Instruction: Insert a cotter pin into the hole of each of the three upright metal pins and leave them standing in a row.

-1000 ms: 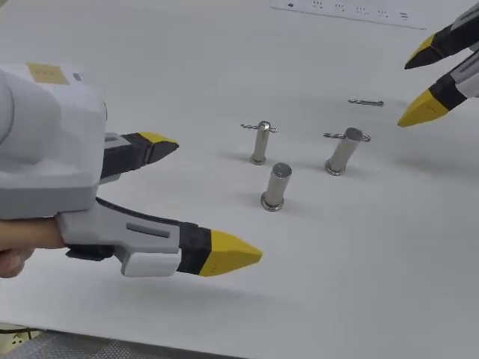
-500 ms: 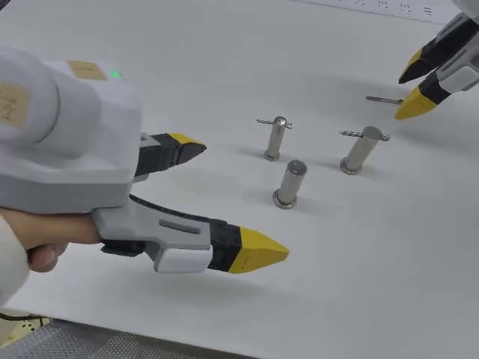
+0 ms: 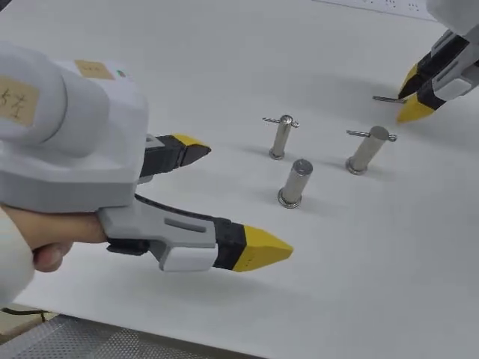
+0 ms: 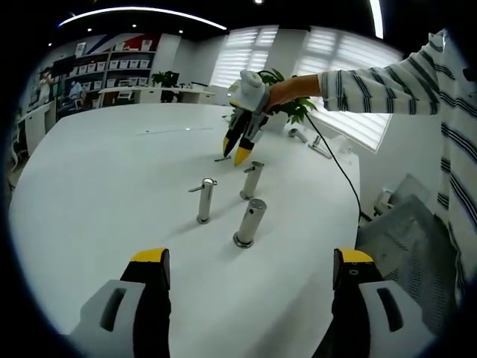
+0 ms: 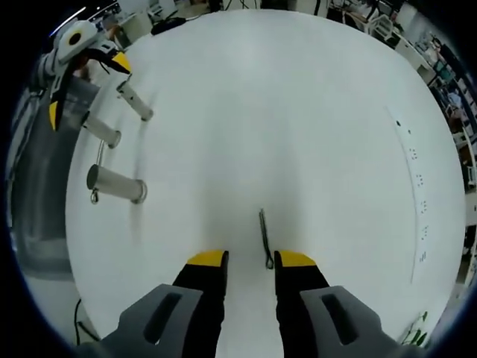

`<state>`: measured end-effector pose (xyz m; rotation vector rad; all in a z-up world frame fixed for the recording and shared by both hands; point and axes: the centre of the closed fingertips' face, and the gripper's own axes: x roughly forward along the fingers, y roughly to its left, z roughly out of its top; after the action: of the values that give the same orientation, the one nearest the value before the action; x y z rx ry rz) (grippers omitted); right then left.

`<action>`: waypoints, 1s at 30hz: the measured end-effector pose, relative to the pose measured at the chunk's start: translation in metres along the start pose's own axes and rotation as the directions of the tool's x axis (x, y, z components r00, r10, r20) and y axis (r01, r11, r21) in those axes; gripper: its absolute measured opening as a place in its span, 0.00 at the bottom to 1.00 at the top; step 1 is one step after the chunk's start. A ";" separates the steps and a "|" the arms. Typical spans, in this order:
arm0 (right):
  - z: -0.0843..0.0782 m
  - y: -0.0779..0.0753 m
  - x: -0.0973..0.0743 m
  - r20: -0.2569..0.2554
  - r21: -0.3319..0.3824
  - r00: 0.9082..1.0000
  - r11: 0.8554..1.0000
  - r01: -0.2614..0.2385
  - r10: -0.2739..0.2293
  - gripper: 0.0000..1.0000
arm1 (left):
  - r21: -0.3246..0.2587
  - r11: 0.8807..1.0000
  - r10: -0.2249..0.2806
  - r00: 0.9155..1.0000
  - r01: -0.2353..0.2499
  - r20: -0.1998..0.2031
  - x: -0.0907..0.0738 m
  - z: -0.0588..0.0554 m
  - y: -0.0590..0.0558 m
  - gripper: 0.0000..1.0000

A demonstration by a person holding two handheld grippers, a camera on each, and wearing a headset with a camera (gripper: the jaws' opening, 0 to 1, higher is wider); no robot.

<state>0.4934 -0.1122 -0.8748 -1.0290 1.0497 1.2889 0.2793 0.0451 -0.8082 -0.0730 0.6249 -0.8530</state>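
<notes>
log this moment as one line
phase: reach for loose cotter pin | right gripper: open, tips either side of it | left gripper: open, hovering | rear pin, right pin: cotter in | front pin: empty

Your table reads matt white and smooth, with only soft shadows on it. The bare metal pin looks like steel, satin sheen, brighter on the top face. Same finish on the left rear pin and right rear pin. The loose cotter pin is thin dark metal wire. Your left tongs and right tongs are matt black plastic with matt yellow tips and light grey plastic shells. A tan paper label sits on the left housing. Your striped sleeve is knit cloth.
</notes>
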 end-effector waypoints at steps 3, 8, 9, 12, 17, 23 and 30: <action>0.001 0.001 -0.001 -0.014 -0.003 1.000 1.000 0.003 -0.003 0.23 | 0.000 1.000 0.003 1.000 -0.003 -0.003 -0.001 -0.001 0.001 0.90; 0.002 0.005 -0.002 -0.043 -0.020 0.999 1.000 0.004 -0.005 0.19 | -0.007 1.000 0.014 1.000 -0.014 -0.001 -0.002 -0.002 0.004 0.89; 0.002 0.005 -0.001 -0.048 -0.020 0.999 1.000 0.006 -0.007 0.18 | -0.008 1.000 0.017 1.000 -0.017 -0.001 -0.002 -0.002 0.003 0.89; 0.001 0.000 -0.001 -0.058 -0.011 0.998 1.000 0.017 -0.018 0.13 | -0.012 1.000 0.022 1.000 -0.022 0.001 -0.003 -0.003 0.004 0.88; 0.002 0.003 -0.002 -0.088 -0.003 0.995 0.999 0.038 -0.038 0.09 | -0.017 0.999 0.027 1.000 -0.027 -0.004 -0.003 -0.005 -0.001 0.87; 0.000 0.005 -0.003 -0.142 -0.001 0.986 0.996 0.085 -0.084 0.05 | -0.016 1.000 0.025 1.000 -0.025 -0.012 -0.004 -0.010 -0.001 0.87; 0.001 0.007 -0.006 -0.145 0.017 0.984 0.994 0.104 -0.101 0.03 | -0.009 0.999 0.035 0.999 -0.035 -0.009 -0.010 -0.009 0.006 0.87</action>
<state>0.4864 -0.1127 -0.8689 -1.1566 1.1036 1.1294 0.2741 0.0576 -0.8125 -0.0663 0.6372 -0.8166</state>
